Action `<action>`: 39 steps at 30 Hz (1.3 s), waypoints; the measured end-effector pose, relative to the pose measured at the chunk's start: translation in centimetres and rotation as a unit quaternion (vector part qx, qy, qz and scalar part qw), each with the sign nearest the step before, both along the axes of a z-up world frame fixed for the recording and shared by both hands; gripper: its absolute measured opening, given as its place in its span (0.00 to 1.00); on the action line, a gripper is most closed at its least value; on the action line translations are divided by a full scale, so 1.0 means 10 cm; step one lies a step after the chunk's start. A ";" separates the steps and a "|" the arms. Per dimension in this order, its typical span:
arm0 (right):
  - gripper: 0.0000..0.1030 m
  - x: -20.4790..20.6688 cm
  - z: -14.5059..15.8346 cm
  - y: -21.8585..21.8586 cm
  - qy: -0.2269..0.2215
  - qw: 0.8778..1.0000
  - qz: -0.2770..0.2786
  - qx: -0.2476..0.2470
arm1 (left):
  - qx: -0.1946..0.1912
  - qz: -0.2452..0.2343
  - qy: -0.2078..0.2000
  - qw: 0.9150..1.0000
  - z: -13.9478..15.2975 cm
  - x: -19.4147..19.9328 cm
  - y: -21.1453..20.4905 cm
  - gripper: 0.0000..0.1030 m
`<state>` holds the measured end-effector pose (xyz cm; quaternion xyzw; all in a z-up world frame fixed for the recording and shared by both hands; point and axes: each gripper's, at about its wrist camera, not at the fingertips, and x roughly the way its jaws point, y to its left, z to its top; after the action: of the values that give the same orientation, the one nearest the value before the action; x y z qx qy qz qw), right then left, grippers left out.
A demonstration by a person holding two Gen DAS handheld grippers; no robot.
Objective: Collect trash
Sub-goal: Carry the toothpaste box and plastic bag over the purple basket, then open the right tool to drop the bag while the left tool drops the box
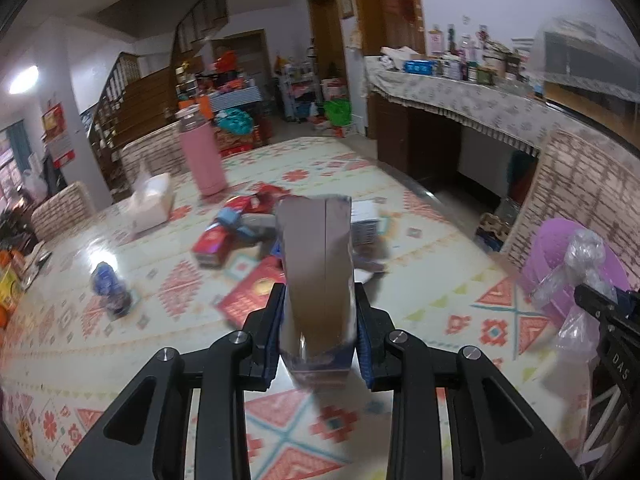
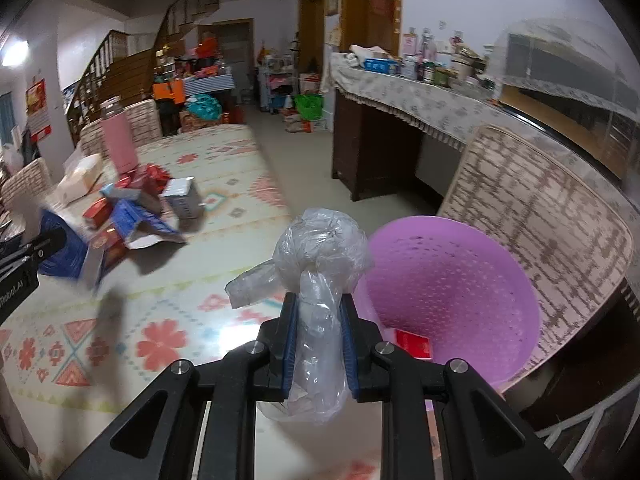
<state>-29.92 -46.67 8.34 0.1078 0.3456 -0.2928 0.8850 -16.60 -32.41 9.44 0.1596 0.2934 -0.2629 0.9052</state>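
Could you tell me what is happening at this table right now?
A person is clearing trash with a handheld claw in each hand. The left claw is shut on an opened cardboard box. The right claw is shut on a crumpled clear plastic bag beside the purple basket, which already holds a red packet. More boxes remain on the table.

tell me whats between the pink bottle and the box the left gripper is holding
In the left wrist view, a loose pile of flattened red and blue cartons lies on the table between the pink bottle and the box in the left gripper.
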 end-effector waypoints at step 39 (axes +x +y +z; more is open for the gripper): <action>0.21 -0.75 0.15 -1.26 -0.055 0.994 -0.088 0.037 | -0.047 -0.188 0.183 0.964 0.21 -0.17 -1.44 0.29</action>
<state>-37.43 -59.27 9.86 0.1859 0.2965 -0.3504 0.8688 -18.31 -46.85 11.54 0.1182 0.4059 -0.4667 0.7768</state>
